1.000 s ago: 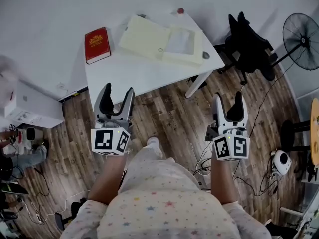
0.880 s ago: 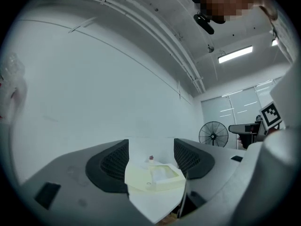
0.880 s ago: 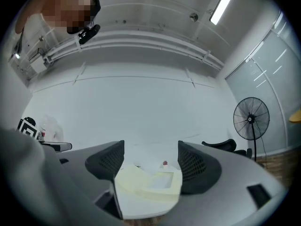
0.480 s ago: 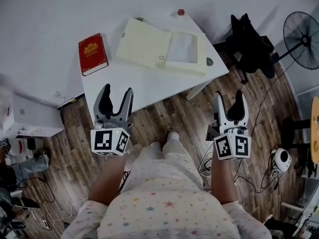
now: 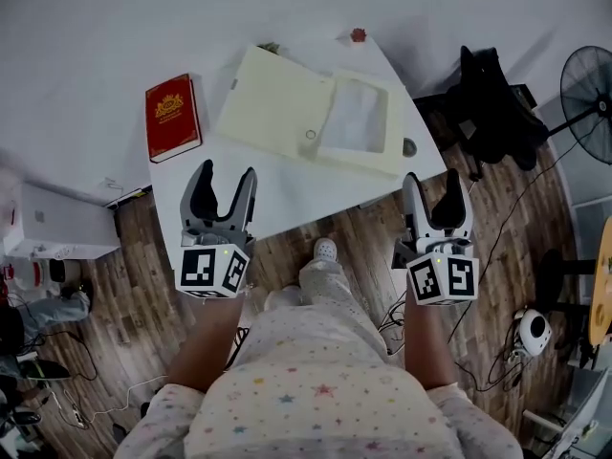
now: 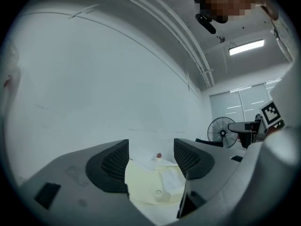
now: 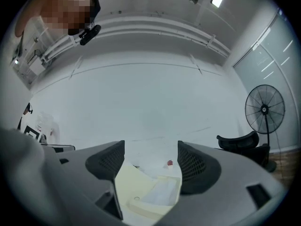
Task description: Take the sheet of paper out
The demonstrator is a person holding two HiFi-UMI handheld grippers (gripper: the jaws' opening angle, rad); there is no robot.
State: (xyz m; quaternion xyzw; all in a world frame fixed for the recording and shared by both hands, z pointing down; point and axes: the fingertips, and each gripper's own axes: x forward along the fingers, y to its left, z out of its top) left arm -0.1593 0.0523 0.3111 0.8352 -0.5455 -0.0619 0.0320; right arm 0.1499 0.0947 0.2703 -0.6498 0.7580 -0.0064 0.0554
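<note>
Your left gripper (image 5: 226, 175) and right gripper (image 5: 433, 182) both stand wide open and empty at the near edge of the table (image 5: 277, 185); the sheet of paper (image 5: 356, 118) lies in the right half of the opened cream folder (image 5: 277, 103), well ahead of both. Judged light, limp and easily creased; take an exposed edge or corner, steadying the folder with the other gripper. The red book (image 5: 172, 118) bears gold cover lettering, too small to read; no other writing is legible.

A pale yellow folder (image 5: 277, 108) lies open and flat on the white table (image 5: 258, 175), its 2 halves side by side. The sheet of paper (image 5: 356, 127), whitish and faintly wrinkled, lies flat inside the right half, framed by its rim.
</note>
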